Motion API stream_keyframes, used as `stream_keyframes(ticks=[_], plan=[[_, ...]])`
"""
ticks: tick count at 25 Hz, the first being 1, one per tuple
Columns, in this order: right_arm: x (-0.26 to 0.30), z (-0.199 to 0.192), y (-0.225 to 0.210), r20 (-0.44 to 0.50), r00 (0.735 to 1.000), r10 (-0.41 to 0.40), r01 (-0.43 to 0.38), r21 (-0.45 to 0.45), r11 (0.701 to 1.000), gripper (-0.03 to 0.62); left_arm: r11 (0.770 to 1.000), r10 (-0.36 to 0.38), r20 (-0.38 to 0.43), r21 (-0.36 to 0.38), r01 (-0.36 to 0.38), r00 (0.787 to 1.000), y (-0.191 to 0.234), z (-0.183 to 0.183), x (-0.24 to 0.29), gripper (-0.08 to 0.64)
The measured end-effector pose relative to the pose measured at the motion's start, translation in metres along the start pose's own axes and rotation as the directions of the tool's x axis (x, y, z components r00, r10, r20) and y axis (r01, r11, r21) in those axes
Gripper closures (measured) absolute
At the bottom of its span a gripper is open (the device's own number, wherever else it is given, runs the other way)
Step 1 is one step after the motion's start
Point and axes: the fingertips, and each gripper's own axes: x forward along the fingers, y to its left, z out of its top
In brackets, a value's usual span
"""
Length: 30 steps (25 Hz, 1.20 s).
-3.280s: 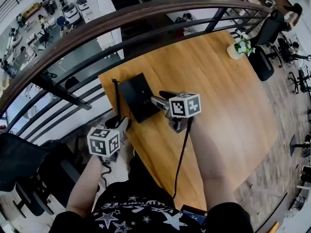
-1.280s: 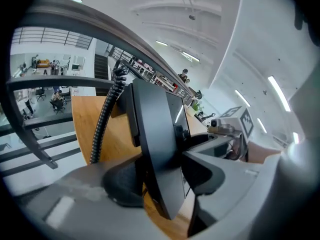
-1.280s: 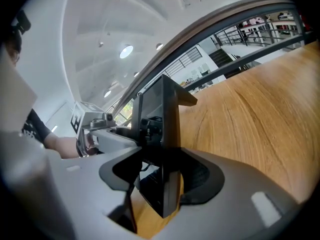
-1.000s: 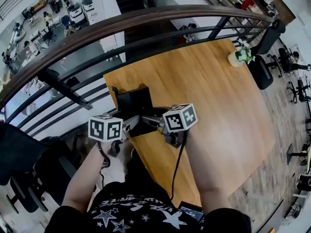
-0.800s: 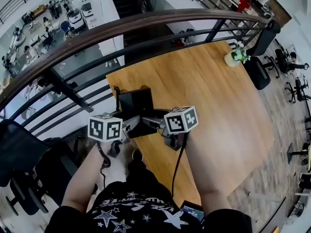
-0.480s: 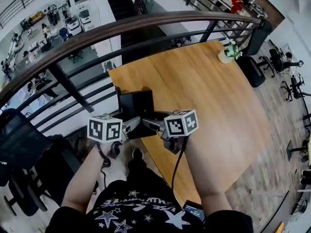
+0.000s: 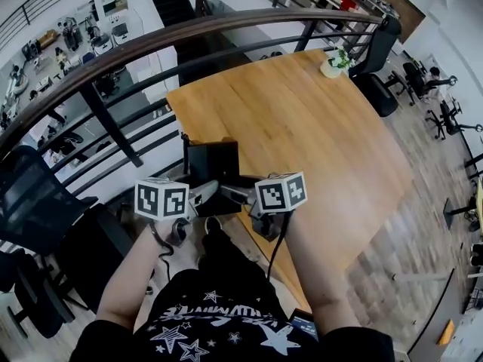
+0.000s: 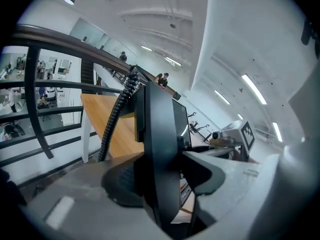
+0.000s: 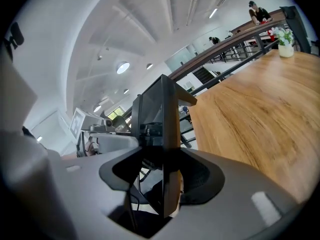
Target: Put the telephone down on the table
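The black desk telephone [image 7: 212,169] is hanging in the air over the near left corner of the wooden surface [image 7: 302,119]. It is standing up on edge, not lying flat, and is not resting on the wood. The left gripper [image 7: 198,197] is pinching one side of it and the right gripper [image 7: 235,194] the other, each pair of jaws pressing on the black casing.

The task is looking roughly half done: the telephone is being carried, while lowering it onto the wood and letting go are remaining.

The head view is showing both grippers at once, the corner the telephone is hanging over, and a potted plant [image 7: 333,63] at the far right corner. Only the left gripper view is showing the coiled cord [image 8: 116,116] running up the casing. Only the right gripper view is showing the thin edge clamped between its jaws, with bare wood stretching away beside it.
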Motion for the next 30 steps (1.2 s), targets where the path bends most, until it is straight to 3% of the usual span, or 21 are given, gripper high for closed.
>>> stream_keyframes(ticks=[10,17,30], plan=[[-0.043,-0.049,0.014,0.043,0.998,-0.054,0.052,0.035,0.998,0.360,0.998,-0.059,-0.029,0.016,0.060,0.998,-0.046,-0.043,-0.003,0.334],[-0.073,-0.067,0.013,0.086,0.995,-0.040,0.036,0.053,0.998,0.359,0.999,-0.043,-0.035,0.019,0.044,0.998,-0.073,-0.064,0.007,0.334],[-0.138,-0.137,0.024,0.043,0.999,0.009,-0.011,0.041,0.999,0.359,1.000,0.002,-0.010,-0.031,-0.002,1.000,-0.145,-0.133,0.009,0.334]])
